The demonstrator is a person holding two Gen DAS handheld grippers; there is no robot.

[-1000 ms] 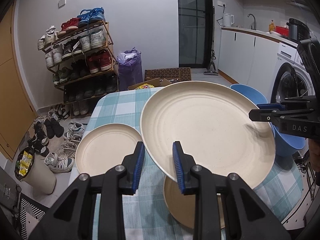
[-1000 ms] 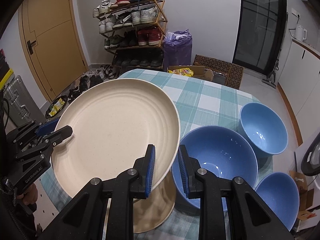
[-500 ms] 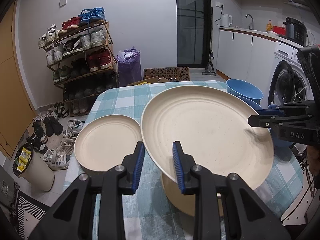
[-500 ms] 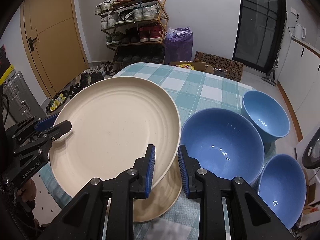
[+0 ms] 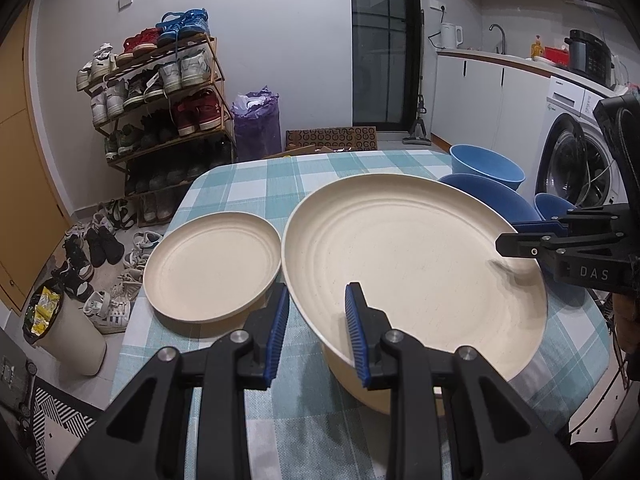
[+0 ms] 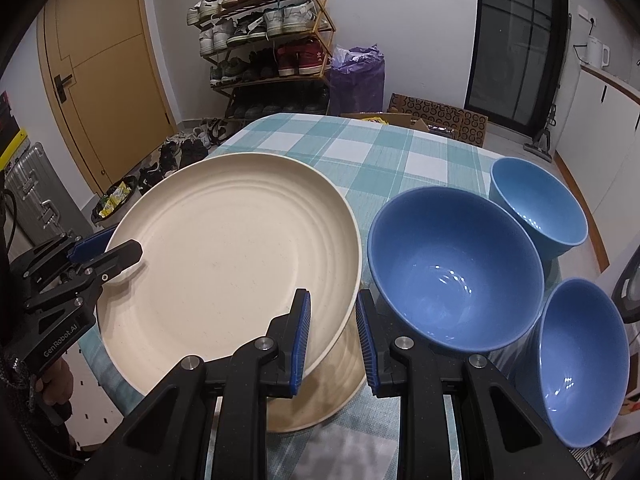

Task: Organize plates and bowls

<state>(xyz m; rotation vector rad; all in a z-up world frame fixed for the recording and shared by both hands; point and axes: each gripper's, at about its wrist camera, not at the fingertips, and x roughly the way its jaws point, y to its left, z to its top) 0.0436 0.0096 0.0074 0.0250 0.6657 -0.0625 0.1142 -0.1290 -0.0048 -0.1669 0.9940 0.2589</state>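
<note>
Clamping the large plate [image 5: 400, 264] from two opposite sides: pinching its left rim between the blue pads of the left gripper [image 5: 316, 300], one finger lying over the plate's inner face and the other under the edge. Pinching the opposite rim the same way with the right gripper [image 6: 332, 308], one pad on top of the cream surface, the other below it. Holding the plate tilted, ribbed inside facing up and showing nothing but bare cream surface.

Hanging directly over the lower plate [image 6: 320, 400], a second cream piece resting on the checked tablecloth [image 6: 360, 152] and peeking out only along its near edge; being unable to tell whether the two are touching.

Sitting just left of the held plate in the left wrist view: the small plate [image 5: 212, 268], flat on the cloth, showing only its own ribbed inside.

Standing to the right in the right wrist view: the big bowl [image 6: 452, 276] just beside the large plate's rim, the far bowl [image 6: 540, 204] behind it and the near bowl [image 6: 580, 368] in front at the table's edge. Crowding close together, all three blue, upright, showing only glazed insides with small glints of light.
</note>
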